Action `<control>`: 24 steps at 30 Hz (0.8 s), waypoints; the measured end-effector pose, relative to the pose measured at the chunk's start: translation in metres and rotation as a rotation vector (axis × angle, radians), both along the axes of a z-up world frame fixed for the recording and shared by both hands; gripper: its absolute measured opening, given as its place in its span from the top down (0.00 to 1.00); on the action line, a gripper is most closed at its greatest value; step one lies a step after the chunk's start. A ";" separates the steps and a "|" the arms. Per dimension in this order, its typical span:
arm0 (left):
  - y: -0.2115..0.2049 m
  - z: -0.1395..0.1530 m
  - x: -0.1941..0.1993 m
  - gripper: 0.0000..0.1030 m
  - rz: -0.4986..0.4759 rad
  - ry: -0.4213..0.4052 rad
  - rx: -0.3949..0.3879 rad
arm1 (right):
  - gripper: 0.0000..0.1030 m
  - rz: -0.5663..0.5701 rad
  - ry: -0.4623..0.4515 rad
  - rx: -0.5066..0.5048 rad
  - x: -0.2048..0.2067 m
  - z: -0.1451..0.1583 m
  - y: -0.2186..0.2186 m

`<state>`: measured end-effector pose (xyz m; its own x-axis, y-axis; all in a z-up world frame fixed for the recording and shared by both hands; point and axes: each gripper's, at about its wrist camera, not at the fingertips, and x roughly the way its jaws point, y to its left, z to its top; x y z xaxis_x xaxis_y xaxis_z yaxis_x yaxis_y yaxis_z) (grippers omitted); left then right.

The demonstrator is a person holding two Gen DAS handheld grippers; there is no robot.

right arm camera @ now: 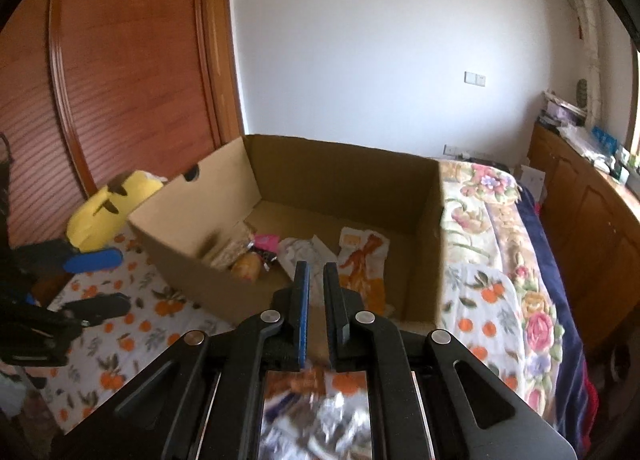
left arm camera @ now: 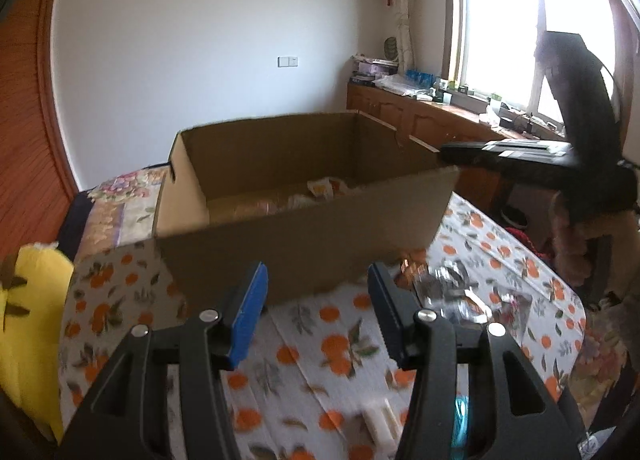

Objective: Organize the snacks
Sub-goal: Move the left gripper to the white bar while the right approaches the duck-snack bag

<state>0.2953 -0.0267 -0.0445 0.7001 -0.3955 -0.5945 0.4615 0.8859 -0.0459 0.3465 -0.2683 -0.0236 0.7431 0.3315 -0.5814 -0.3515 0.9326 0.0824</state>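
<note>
An open cardboard box [left arm camera: 304,248] stands on an orange-print cloth [left arm camera: 320,348]; it also shows in the right wrist view [right arm camera: 224,292]. Several snack packets [right arm camera: 360,264] lie on the box floor, and one shows over the rim in the left wrist view [left arm camera: 320,187]. My left gripper [left arm camera: 318,292] is open and empty, low in front of the box's near wall. Clear and silver snack wrappers [left arm camera: 460,296] lie on the cloth to its right. My right gripper [right arm camera: 316,288] hovers over the box's near edge, jaws nearly closed with a narrow gap and nothing between them.
A yellow plush toy [left arm camera: 28,324] lies left of the box. The floral bedspread [right arm camera: 504,244] runs right of the box. Wooden wardrobe doors [right arm camera: 120,71] stand at left, a wooden cabinet [left arm camera: 420,115] under the window. The right gripper's body [left arm camera: 560,147] hangs above the box's right corner.
</note>
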 end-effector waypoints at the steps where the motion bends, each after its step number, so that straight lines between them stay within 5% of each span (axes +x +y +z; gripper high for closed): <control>1: 0.001 -0.005 -0.010 0.49 0.012 0.006 -0.001 | 0.93 -0.007 0.000 0.004 -0.010 -0.001 -0.005; 11: 0.001 -0.036 -0.071 0.49 0.043 0.035 0.036 | 0.86 -0.061 0.061 0.005 -0.079 -0.042 -0.046; 14: 0.001 -0.045 -0.078 0.49 0.055 0.061 0.030 | 0.77 -0.068 0.074 0.019 -0.093 -0.054 -0.051; 17: 0.001 -0.055 -0.081 0.49 0.070 0.084 0.025 | 0.53 -0.077 0.080 0.017 -0.105 -0.066 -0.053; 19: 0.002 -0.061 -0.083 0.49 0.091 0.106 0.027 | 0.23 -0.095 0.096 0.021 -0.112 -0.079 -0.055; 24: 0.005 -0.069 -0.093 0.49 0.124 0.141 -0.020 | 0.19 -0.120 0.140 0.021 -0.123 -0.104 -0.059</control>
<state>0.2027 -0.0214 -0.1137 0.6544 -0.3243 -0.6831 0.3366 0.9338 -0.1209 0.2231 -0.3273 -0.1277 0.6905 0.2582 -0.6757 -0.2214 0.9647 0.1424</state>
